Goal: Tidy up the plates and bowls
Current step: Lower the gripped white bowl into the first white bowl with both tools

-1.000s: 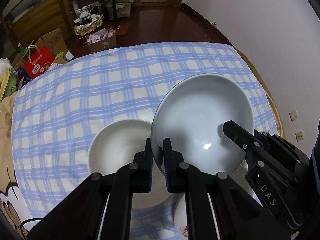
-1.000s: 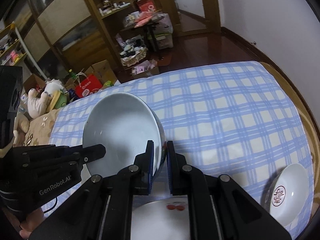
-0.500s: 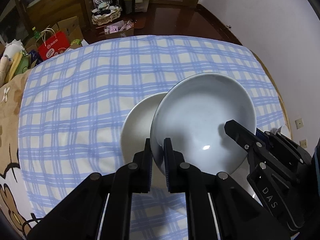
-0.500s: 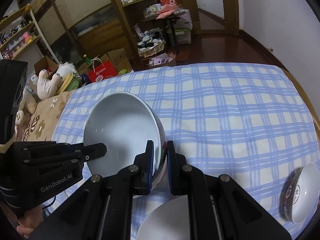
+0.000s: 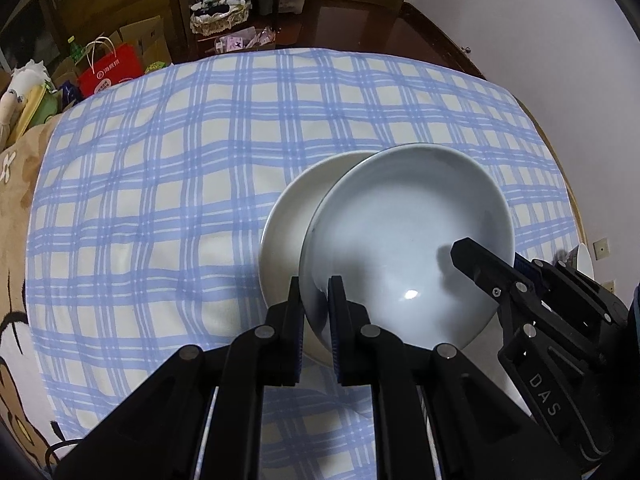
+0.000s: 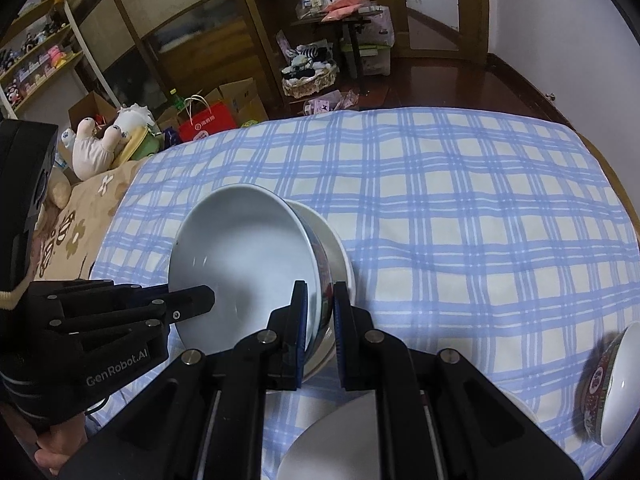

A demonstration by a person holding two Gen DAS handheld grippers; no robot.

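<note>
A large pale blue-white bowl is held by both grippers over the checked tablecloth. My left gripper is shut on its near-left rim. My right gripper is shut on the opposite rim, and the bowl shows there too. A cream-white plate lies on the cloth right under the bowl, partly hidden by it; it also shows in the right wrist view. The bowl overlaps the plate; contact cannot be told.
A small patterned bowl lies tilted at the table's right edge. Another white dish sits near the front under my right gripper. Boxes, a red bag and shelves stand on the floor beyond the table's far edge.
The bowl, held by both grippers, has moved over the white plate, which now lies mostly beneath it. Both grippers stay shut on the rim.
</note>
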